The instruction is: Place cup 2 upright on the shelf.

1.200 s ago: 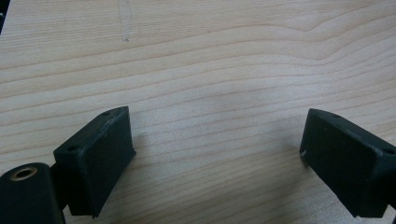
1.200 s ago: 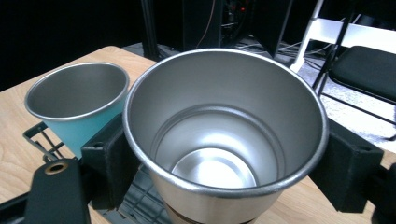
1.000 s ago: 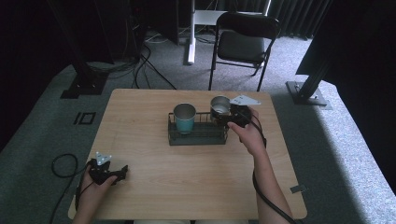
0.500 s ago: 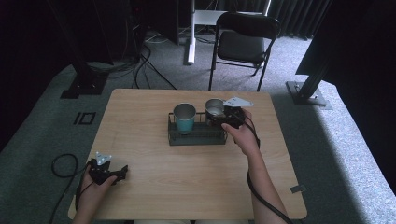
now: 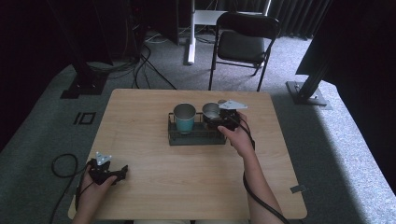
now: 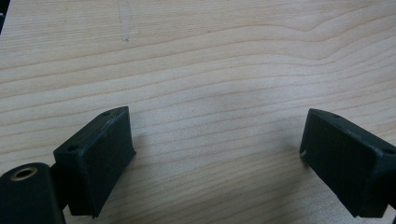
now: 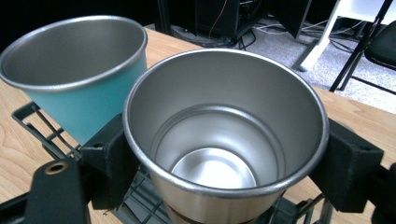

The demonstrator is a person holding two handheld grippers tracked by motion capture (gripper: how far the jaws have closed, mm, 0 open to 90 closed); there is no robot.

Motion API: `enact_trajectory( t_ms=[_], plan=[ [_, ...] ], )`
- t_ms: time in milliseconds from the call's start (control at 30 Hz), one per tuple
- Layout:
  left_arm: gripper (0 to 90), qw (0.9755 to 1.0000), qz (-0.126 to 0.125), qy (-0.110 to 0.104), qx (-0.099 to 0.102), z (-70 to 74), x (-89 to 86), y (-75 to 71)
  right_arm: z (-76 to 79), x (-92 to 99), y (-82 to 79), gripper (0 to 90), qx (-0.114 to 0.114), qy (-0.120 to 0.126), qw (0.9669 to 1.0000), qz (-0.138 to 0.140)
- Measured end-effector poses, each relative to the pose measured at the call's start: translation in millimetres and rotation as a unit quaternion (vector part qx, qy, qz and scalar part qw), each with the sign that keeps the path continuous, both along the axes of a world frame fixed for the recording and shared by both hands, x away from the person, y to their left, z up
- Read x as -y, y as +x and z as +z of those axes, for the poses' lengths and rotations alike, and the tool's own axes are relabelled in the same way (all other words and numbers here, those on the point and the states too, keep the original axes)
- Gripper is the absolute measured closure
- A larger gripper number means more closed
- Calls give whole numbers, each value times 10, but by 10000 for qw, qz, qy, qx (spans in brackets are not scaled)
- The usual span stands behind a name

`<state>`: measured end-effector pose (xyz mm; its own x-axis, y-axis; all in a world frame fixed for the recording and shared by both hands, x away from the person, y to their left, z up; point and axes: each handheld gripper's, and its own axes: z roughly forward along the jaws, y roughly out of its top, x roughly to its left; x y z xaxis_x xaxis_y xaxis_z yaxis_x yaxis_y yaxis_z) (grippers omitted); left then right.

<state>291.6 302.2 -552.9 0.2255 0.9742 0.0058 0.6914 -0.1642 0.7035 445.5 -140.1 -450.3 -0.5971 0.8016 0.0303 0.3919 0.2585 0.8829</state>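
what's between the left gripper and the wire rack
Nothing: the high view shows bare wooden table between the left gripper and the wire rack. The left gripper view shows bare wood too.

A lab or recording studio is showing here: black curtains are hanging at twelve o'clock, cables (image 5: 149, 60) are trailing across grey carpet, a folding chair (image 5: 243, 44) is standing beyond the wooden tabletop (image 5: 187, 186).
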Motion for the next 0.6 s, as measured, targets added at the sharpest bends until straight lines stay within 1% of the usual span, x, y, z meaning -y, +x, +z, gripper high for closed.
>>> enact_trajectory(
  t_ms=[167,233,433,600],
  plan=[
    [102,10000,-1,0,-1,0,0,0,-70,-48,1,181,-35,-59,10000,44],
    [102,10000,3,-3,1,0,1,0,-91,-62,1,181,-83,-40,9999,50],
    [102,10000,0,0,0,0,0,0,-140,-83,-7,181,-77,-77,9999,59],
    [102,10000,0,0,-1,0,0,0,-188,-96,-18,181,-82,-173,9998,72]
  ],
)
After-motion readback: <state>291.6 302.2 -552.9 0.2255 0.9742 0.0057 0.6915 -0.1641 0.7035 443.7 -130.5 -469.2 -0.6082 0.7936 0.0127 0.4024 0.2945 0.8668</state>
